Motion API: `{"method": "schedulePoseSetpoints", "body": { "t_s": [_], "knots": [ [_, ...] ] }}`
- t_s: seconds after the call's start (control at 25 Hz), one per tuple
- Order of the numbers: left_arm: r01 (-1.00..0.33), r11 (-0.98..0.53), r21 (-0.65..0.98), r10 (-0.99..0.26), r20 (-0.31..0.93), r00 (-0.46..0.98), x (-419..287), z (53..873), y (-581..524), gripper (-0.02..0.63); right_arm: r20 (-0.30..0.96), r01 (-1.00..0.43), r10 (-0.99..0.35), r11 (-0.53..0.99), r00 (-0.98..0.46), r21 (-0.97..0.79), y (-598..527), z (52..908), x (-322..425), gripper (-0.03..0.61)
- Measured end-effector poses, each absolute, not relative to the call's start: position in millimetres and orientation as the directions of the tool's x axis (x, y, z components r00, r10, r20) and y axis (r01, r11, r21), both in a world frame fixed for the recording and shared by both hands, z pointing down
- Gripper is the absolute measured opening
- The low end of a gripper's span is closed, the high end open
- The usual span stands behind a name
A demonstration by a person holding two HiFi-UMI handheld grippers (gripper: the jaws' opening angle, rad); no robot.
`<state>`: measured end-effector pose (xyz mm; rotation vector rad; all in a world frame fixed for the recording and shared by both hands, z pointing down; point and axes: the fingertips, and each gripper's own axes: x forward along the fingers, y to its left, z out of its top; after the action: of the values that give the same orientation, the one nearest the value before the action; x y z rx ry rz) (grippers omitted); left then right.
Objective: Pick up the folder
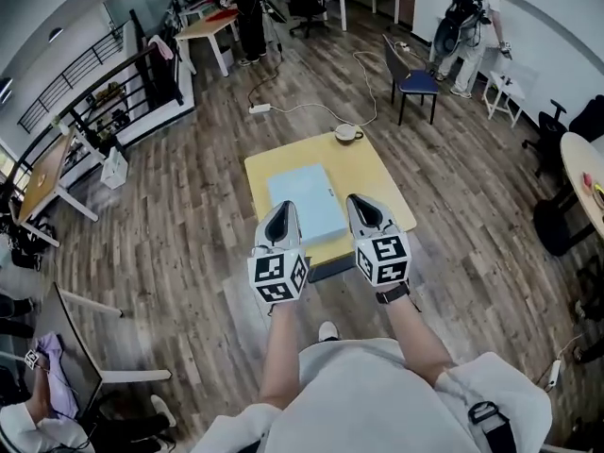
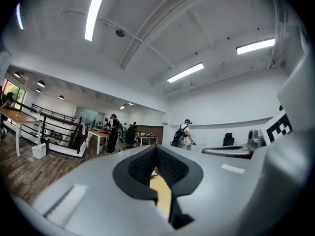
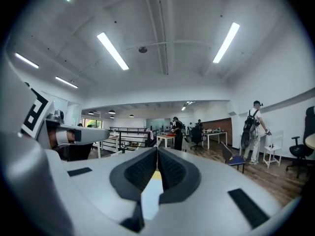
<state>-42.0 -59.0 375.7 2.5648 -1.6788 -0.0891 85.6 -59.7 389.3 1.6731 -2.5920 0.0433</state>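
A pale blue folder [image 1: 307, 199] lies flat on a small yellow table [image 1: 373, 173] in the head view. My left gripper [image 1: 281, 208] hovers over the folder's near left corner. My right gripper [image 1: 362, 200] hangs just off its near right edge. Both point level, away from me, with jaws pressed together and nothing between them. In the left gripper view the shut left gripper [image 2: 156, 149] leaves a sliver of the yellow table [image 2: 161, 191] showing. Under the shut right gripper [image 3: 157, 152], the right gripper view shows a strip of the folder [image 3: 150, 200].
A cup [image 1: 348, 133] sits at the table's far edge. A blue chair [image 1: 416, 83] stands beyond it on the right, near a person with a backpack [image 1: 469, 22]. A cable [image 1: 311, 107] trails over the wooden floor. A round table [image 1: 585, 182] is at the right edge, a black railing [image 1: 104, 88] at the left.
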Motion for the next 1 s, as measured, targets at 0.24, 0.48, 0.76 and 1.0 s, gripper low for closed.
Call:
{"method": "schedulePoseSetpoints", "body": {
  "t_s": [0.24,0.48,0.76,1.0],
  "knots": [
    [-0.905,-0.4,0.146,-0.913,0.016,0.407,-60,404,-123,0.011,0.101,-0.898,-0.894,0.439,-0.437,0.001,-116,421,46,0.012],
    [-0.924,-0.354,0.147,-0.927,0.074,0.367,-70,430,-188,0.011,0.147,-0.88,-0.872,0.475,-0.468,0.017,-184,442,47,0.012],
    [-0.955,-0.279,0.097,-0.951,0.109,0.289,-56,443,-261,0.011,0.109,-0.841,-0.837,0.541,-0.537,0.009,-278,437,65,0.012],
    [-0.972,-0.217,0.095,-0.955,0.183,0.231,-55,467,-296,0.011,0.231,-0.796,-0.766,0.6,-0.6,-0.081,-332,481,72,0.012]
  ]
}}
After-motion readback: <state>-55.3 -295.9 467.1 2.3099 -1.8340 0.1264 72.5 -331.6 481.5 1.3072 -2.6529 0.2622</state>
